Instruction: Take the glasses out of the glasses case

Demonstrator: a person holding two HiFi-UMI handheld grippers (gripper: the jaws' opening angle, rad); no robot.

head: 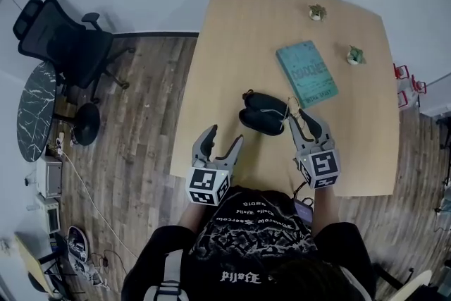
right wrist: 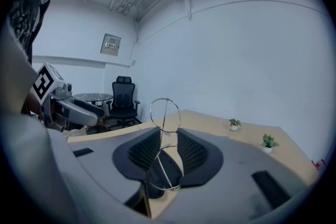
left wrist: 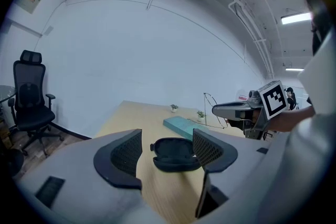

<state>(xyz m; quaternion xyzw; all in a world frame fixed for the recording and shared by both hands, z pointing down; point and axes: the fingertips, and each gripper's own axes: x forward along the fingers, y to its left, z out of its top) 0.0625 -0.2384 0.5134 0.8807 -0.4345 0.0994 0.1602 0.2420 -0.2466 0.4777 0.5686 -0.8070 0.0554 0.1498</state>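
Wire glasses (right wrist: pixel 165 114) are hanging clear of the open case (head: pixel 262 113), since our right gripper (right wrist: pixel 169 147) is pinching their bridge between narrowed jaws. We are holding the left gripper (left wrist: pixel 167 152) wide open and empty, near the case, probably ready to steady it.

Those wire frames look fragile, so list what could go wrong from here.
1. The right gripper pinches the glasses only by the thin wire between the lenses, so they could twist, slip or bend.
2. The open glasses case lies unheld, with the left gripper open and short of it. A trailing temple might snag the case and drag it.
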